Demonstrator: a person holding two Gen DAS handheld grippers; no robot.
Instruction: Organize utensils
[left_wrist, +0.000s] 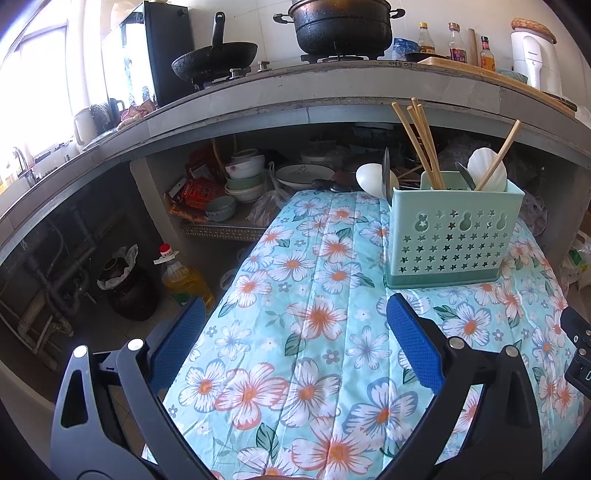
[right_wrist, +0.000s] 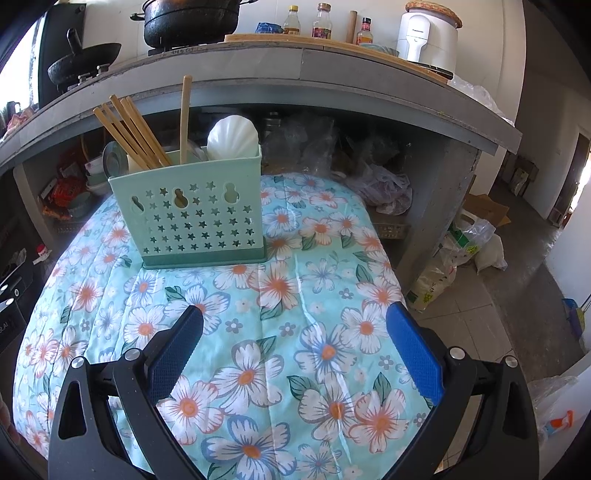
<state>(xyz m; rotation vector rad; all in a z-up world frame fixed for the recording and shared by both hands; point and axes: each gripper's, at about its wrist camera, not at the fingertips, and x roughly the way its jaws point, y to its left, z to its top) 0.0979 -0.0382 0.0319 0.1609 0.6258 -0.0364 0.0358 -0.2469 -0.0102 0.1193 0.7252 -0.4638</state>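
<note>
A mint-green utensil holder (left_wrist: 452, 238) (right_wrist: 192, 218) with star cut-outs stands upright on the floral tablecloth (left_wrist: 314, 332) (right_wrist: 280, 295). In it stand several wooden chopsticks (left_wrist: 417, 140) (right_wrist: 129, 129), a wooden handle (right_wrist: 185, 118), a white shell-shaped spoon (left_wrist: 485, 170) (right_wrist: 232, 138) and a metal utensil (left_wrist: 463, 175). A white spoon (left_wrist: 373, 179) and a metal spoon (left_wrist: 386, 173) show at the holder's left side. My left gripper (left_wrist: 295, 332) is open and empty, short of the holder. My right gripper (right_wrist: 295, 339) is open and empty, in front of the holder.
Behind the table runs a grey concrete counter (left_wrist: 332, 85) with a wok (left_wrist: 214, 59), a pot (left_wrist: 340, 26), bottles (right_wrist: 321, 22) and a white appliance (right_wrist: 426, 33). Bowls and plates (left_wrist: 247, 177) sit on the shelf below. An oil bottle (left_wrist: 184, 277) and sacks (right_wrist: 454, 251) stand on the floor.
</note>
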